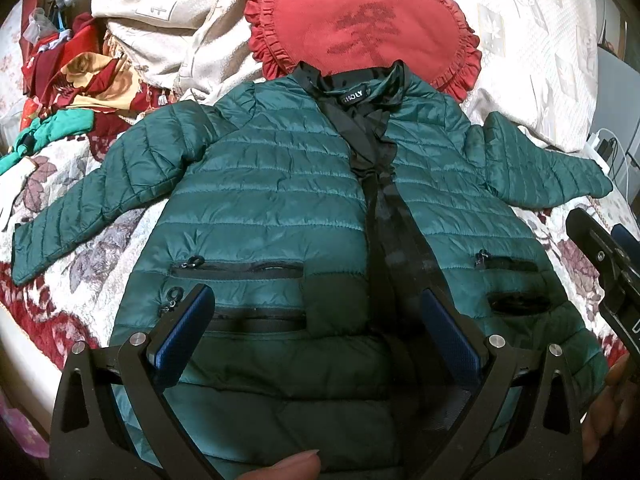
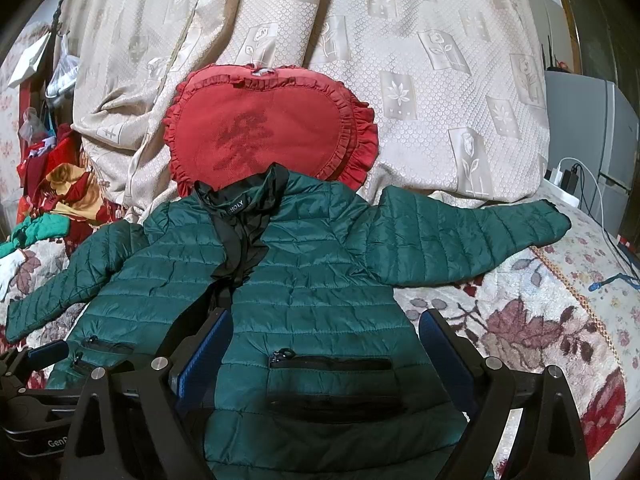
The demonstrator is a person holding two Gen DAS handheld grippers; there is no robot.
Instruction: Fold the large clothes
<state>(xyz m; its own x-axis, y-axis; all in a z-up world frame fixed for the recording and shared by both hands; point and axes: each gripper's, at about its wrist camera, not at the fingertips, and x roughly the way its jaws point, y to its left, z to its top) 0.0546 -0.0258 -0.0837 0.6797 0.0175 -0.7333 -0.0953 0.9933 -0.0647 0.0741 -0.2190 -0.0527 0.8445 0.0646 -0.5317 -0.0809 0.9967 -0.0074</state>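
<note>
Green and puffy, the jacket lay flat on the bed, front up, with both sleeves spread out. The left hand-held gripper hung over the jacket's bottom part, jaws wide apart, holding nothing. The right hand-held gripper hung over the jacket's other side, jaws wide apart too, holding nothing. Past both hand-held grippers, a red heart pillow sat just beyond the black collar. A cream blanket was bunched behind it.
</note>
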